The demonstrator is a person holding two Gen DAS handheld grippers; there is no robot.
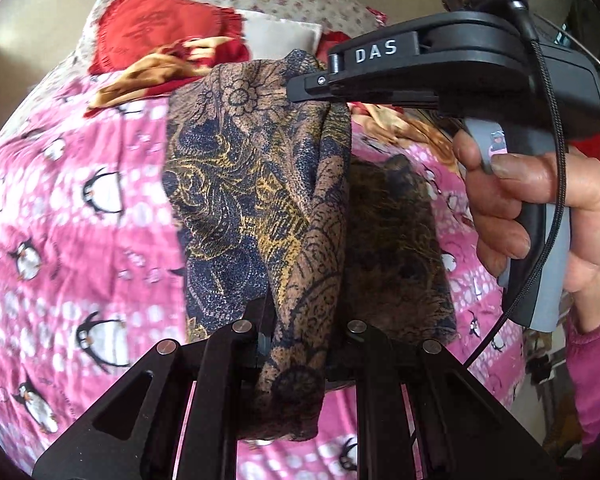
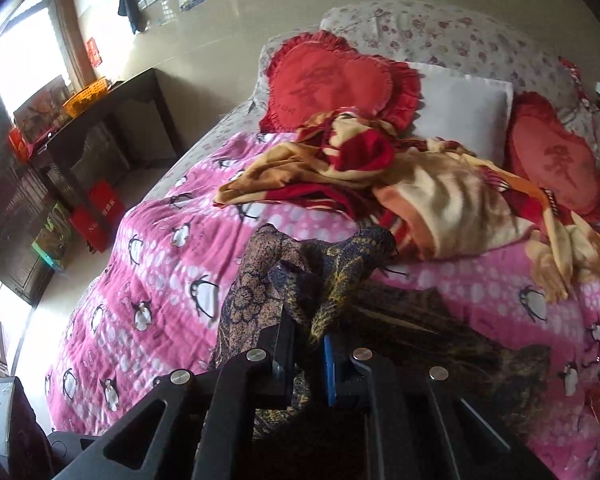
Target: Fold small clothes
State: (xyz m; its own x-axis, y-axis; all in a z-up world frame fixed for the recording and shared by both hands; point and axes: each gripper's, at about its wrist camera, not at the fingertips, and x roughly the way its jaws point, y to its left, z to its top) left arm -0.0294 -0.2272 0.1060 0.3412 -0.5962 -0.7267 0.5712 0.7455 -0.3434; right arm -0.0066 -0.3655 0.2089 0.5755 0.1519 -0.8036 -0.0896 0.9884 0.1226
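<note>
A dark blue, brown and gold patterned garment (image 1: pixel 260 200) hangs in the air between my two grippers above the pink penguin bedspread (image 1: pixel 80 200). My left gripper (image 1: pixel 296 344) is shut on its near end. My right gripper (image 1: pixel 320 88) is seen from the side in the left wrist view, held in a hand, and is shut on the garment's far upper edge. In the right wrist view my right gripper (image 2: pixel 308 344) clamps bunched folds of the garment (image 2: pixel 320 280), and more of the cloth lies spread on the bedspread (image 2: pixel 160 260) to the right.
A crumpled red and cream blanket (image 2: pixel 420 188) lies across the bed's far half. Red heart cushions (image 2: pixel 332 80) and a white pillow (image 2: pixel 464 104) sit at the head. A dark desk (image 2: pixel 112 120) with an orange basket stands left of the bed.
</note>
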